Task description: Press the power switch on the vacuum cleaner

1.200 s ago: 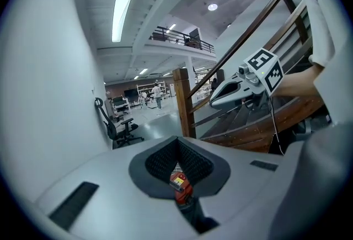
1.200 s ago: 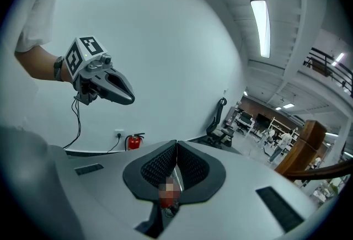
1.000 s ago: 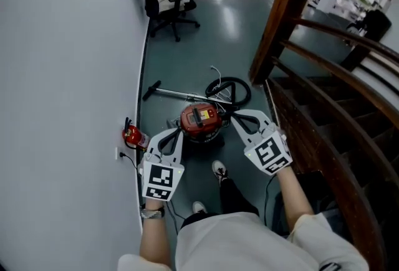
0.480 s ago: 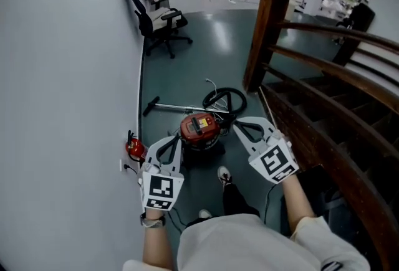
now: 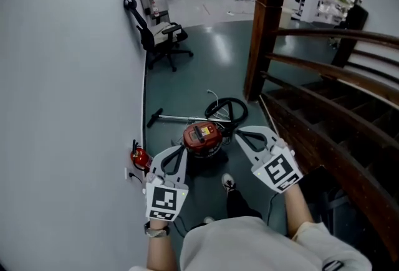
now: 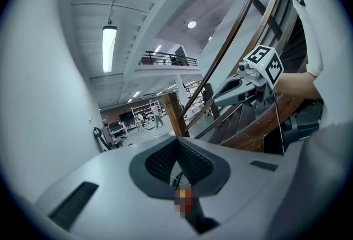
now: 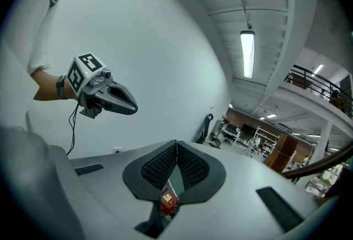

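The red vacuum cleaner [image 5: 202, 137] stands on the dark floor with a yellow and black panel on top. Its black hose [image 5: 226, 108] loops behind it and the wand [image 5: 177, 118] lies to the left. My left gripper [image 5: 181, 149] hangs shut and empty above the floor, left of the vacuum. My right gripper [image 5: 239, 134] is shut and empty on the vacuum's right. Neither touches it. In the right gripper view the vacuum [image 7: 168, 201] shows below the closed pads [image 7: 165, 163], and the left gripper [image 7: 131, 107] floats at the left. The left gripper view shows the right gripper [image 6: 219, 100].
A white wall [image 5: 62, 108] runs along the left, with a red fire extinguisher [image 5: 138, 156] at its foot. A wooden stair post [image 5: 260, 39] and railings rise on the right. An office chair [image 5: 163, 36] stands further back. The person's shoe [image 5: 228, 182] is just behind the vacuum.
Both grippers have risen and drawn back from the vacuum, staying shut. The head view has tilted up, showing more of the room beyond.
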Motion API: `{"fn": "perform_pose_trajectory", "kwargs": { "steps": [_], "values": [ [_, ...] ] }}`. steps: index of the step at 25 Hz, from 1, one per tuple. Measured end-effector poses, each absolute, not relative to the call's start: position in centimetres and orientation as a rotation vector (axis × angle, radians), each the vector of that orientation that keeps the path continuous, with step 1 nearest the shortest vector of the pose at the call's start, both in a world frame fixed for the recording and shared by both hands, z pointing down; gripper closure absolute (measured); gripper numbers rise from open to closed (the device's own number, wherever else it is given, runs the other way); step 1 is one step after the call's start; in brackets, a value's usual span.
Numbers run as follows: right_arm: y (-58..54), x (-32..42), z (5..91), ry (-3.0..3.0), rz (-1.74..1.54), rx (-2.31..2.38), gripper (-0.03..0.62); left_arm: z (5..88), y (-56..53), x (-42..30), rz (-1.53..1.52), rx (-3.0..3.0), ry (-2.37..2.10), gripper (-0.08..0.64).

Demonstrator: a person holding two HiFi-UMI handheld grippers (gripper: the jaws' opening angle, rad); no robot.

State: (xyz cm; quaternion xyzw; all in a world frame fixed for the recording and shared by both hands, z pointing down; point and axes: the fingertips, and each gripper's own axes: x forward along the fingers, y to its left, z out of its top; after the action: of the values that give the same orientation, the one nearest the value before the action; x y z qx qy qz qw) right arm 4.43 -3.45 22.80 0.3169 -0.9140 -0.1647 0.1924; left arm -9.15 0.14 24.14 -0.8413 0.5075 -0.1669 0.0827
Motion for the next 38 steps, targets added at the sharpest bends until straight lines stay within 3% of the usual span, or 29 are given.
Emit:
{"fn": "perform_pose_trajectory", "kwargs": {
  "steps": [38],
  "values": [
    [-0.9,6.6,22.3,-2.603,-0.382,0.886,0.565,23.5,2.5,-6.5,-0.437,-2.525,1.517,0.560]
  ]
}}
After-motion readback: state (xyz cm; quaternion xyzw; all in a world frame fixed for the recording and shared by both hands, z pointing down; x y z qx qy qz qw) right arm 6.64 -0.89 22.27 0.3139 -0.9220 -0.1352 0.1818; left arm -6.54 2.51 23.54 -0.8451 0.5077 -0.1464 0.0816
